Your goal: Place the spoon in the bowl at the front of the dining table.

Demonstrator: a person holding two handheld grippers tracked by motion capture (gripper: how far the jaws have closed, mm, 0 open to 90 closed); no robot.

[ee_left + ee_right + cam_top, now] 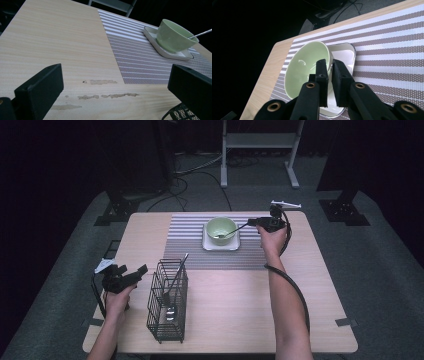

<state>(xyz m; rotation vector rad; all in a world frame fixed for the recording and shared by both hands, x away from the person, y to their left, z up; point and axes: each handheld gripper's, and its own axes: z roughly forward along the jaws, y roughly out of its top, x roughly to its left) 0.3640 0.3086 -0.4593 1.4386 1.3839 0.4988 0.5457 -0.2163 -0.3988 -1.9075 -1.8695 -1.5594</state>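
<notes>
Right gripper pinched spoon handle, tip in green bowl — we needed slow release; left gripper spread, idle.

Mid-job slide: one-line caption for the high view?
Right gripper at a spoon resting in the green bowl; left gripper hovers open beside the wire basket.

Desk looks like pale matt wood grain, scuffed patches near the front. Striped mat is woven, kinda textured. Green bowl is glossy, sits on a shiny white dish. Tongs' pads look like matt black foam. Black wire basket at 7 o'clock.
</notes>
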